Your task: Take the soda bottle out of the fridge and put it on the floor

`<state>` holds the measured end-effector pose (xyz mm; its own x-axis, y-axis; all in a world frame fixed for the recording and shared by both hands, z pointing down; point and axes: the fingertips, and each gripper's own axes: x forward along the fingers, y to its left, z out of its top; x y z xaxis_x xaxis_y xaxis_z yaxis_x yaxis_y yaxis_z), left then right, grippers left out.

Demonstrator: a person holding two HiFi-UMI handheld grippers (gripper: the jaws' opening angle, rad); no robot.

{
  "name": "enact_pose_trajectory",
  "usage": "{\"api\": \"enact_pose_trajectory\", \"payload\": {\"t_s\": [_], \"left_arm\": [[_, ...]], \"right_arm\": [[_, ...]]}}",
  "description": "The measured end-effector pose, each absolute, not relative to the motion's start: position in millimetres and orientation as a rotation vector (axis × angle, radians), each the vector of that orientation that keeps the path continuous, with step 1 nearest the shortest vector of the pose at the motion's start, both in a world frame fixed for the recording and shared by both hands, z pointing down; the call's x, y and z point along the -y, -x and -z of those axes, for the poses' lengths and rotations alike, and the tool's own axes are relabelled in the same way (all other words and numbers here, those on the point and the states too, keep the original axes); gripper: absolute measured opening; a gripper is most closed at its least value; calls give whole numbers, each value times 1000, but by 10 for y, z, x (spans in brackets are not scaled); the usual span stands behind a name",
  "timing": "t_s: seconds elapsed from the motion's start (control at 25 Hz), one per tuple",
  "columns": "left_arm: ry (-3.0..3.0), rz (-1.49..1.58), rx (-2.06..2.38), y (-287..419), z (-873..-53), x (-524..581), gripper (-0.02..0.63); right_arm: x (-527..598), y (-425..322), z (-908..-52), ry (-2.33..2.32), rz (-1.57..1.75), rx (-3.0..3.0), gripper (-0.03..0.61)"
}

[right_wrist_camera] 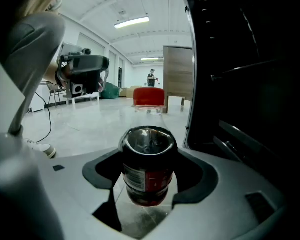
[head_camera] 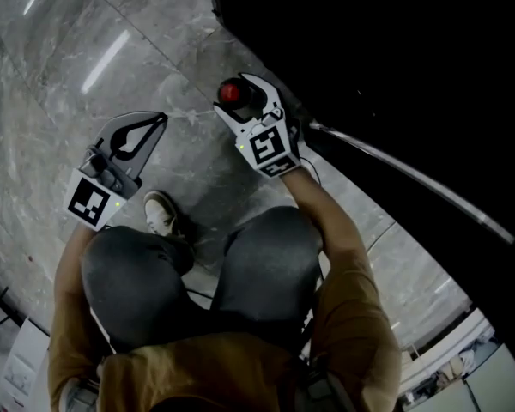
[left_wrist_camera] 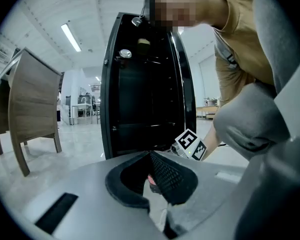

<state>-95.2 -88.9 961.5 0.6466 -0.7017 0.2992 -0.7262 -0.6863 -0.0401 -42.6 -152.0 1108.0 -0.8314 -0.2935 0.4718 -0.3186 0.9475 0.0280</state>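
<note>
In the head view the soda bottle (head_camera: 231,91) shows its red cap low over the grey floor, just in front of the open black fridge (head_camera: 395,67). My right gripper (head_camera: 240,98) is shut on the bottle. In the right gripper view the dark bottle with a red label (right_wrist_camera: 149,166) stands between the jaws, right above the floor. My left gripper (head_camera: 157,120) hangs to the left of it, shut and holding nothing. In the left gripper view its tips (left_wrist_camera: 156,203) meet, and the fridge (left_wrist_camera: 145,84) stands open ahead.
I crouch with my knees (head_camera: 266,256) and a shoe (head_camera: 161,215) right behind the grippers. Wooden furniture (left_wrist_camera: 25,104) stands left of the fridge. A red box (right_wrist_camera: 149,96) and a wooden cabinet (right_wrist_camera: 177,74) are far off. The fridge door edge (right_wrist_camera: 190,84) is close on the right.
</note>
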Motion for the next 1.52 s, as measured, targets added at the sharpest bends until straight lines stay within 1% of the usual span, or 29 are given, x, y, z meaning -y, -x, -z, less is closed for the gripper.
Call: {"api": "enact_pose_trajectory", "payload": {"t_s": [0.2,0.36,0.48,0.64,1.04,1.4,1.52], "left_arm": [[-2808,-550,1131,722,-9857,870,2],[-2777,-547,1153,722,-9840,803,2],[-2789,-600,1136,702,-9883,753,2],[-2782,-564,1170,725,-9820,754,2],[-2771,-478,1166,799,-9806,677,2],[-2784,-341,1172,812,-9740,770,2],[-2924,-458,1062,683,-9809,829,2]], "right_arm": [[1494,385,-11337,-455,-89,2633,296],[1512,323,-11409,-498,-94,2628,296],[1490,332,-11471,-505,-66,2631,296],[1434,335,-11622,-494,-54,2595,296],[1394,271,-11650,-512,-33,2543,298],[1324,104,-11523,-492,59,2480,299],[1243,44,-11491,-443,115,2449,299]]}}
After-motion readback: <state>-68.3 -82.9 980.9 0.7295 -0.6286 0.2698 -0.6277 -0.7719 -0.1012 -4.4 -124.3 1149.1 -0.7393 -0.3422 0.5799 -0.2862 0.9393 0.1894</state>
